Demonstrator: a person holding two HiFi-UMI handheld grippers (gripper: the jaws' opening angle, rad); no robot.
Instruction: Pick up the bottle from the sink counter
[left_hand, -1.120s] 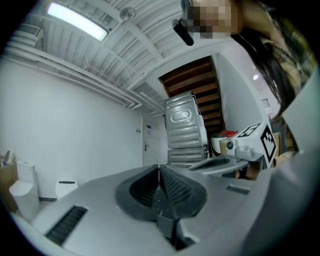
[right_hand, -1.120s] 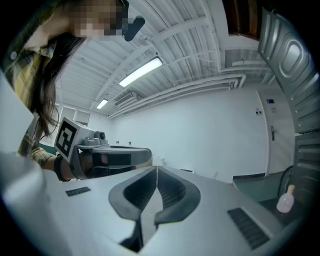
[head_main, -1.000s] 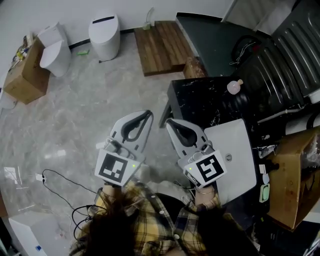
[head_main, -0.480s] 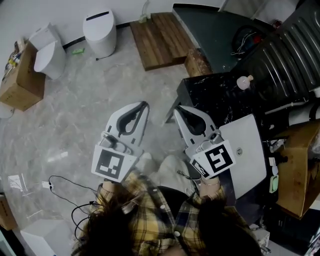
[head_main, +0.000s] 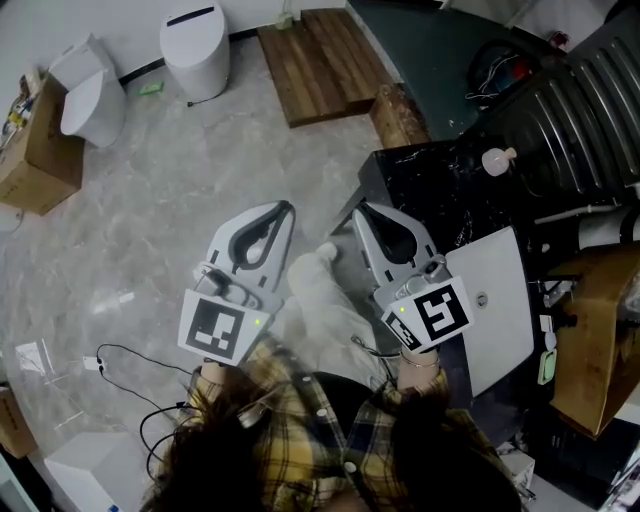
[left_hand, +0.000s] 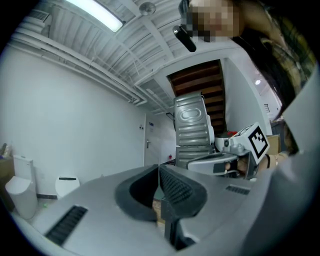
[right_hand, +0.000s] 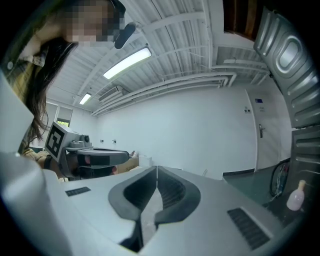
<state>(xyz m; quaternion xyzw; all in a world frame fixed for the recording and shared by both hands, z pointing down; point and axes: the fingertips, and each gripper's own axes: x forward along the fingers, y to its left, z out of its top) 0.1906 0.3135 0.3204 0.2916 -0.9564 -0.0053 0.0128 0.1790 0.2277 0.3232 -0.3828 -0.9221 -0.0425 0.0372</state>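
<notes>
A small pale pink bottle (head_main: 497, 159) stands upright at the far side of the black marble sink counter (head_main: 420, 190); it also shows low at the right edge of the right gripper view, as the bottle (right_hand: 296, 196). My right gripper (head_main: 362, 210) hovers at the counter's near left corner, well short of the bottle, jaws shut and empty (right_hand: 156, 170). My left gripper (head_main: 283, 208) is over the floor left of the counter, also shut on nothing (left_hand: 159, 170).
A white basin (head_main: 495, 300) is set in the counter near me. A ribbed grey metal panel (head_main: 580, 110) rises behind the bottle. A cardboard box (head_main: 590, 330) sits right. Two toilets (head_main: 195, 45), a wooden platform (head_main: 320, 60) and a floor cable (head_main: 130, 360) lie left.
The person has stepped closer to the counter, a light-trousered leg now showing between the grippers. Both grippers stay shut and hold their spacing.
</notes>
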